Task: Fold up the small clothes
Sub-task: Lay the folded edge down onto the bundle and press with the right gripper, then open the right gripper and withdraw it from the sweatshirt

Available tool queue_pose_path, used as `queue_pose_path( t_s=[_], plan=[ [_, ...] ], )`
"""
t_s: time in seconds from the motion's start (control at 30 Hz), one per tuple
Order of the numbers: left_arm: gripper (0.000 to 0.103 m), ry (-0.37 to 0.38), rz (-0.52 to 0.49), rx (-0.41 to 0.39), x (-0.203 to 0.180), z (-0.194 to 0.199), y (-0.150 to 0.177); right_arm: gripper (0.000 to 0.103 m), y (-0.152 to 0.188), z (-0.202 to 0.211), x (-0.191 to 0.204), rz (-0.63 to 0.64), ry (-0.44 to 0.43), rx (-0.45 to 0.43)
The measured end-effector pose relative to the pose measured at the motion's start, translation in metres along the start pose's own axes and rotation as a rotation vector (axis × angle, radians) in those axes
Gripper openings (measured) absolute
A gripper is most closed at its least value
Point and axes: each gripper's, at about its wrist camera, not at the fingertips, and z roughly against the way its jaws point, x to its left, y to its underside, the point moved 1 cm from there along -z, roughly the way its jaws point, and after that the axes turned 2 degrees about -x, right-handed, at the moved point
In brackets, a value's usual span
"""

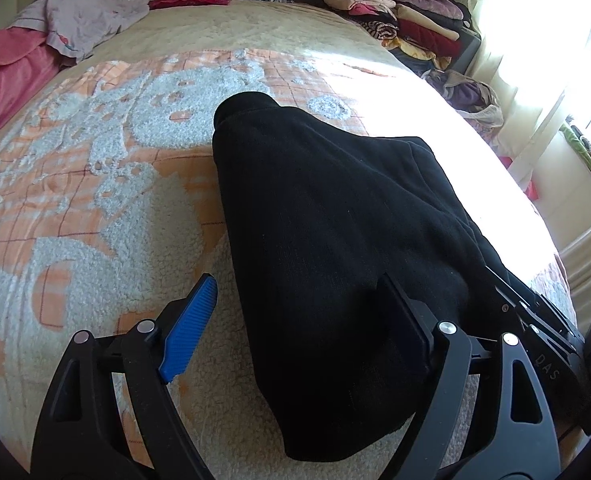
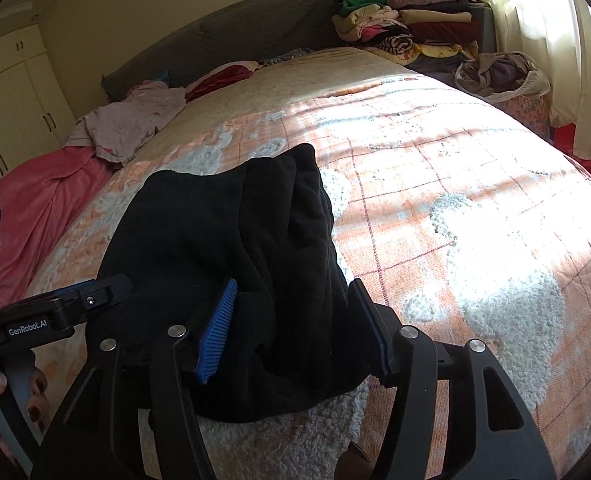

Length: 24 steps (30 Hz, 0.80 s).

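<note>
Black garment point(image 2: 231, 280) lies folded on the bed point(image 2: 475, 208). Left gripper point(image 1: 295, 328) spread wide; right gripper point(image 2: 291, 328) straddles the near edge, unclamped. Risk: withdrawing pads snag fleece, dragging the fold open.

Each black hand-held gripper point(image 2: 291, 320) has blue ribbed pads, silver screws, and "GenRobot.AI" lettering.

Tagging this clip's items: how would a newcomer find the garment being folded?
Start at the bed's orange and white blanket. Near its front edge lies a folded black garment, directly ahead of both tools. It is the only black piece lying alone; the other clothes are coloured and piled by the headboard.
</note>
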Motion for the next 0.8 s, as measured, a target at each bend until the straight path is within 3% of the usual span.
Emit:
queue_pose_path(
  t_s=[0.33, 0.8],
  plan=[
    [0.077, 0.005, -0.012, -0.015, 0.001, 0.010, 0.009, 0.058, 0.004, -0.005, -0.003, -0.041, 0.019, 0.049],
    [0.089, 0.014, -0.018, -0.107, -0.005, 0.046, 0.008, 0.089, 0.003, 0.037, -0.016, -0.061, 0.014, -0.038]
  ],
)
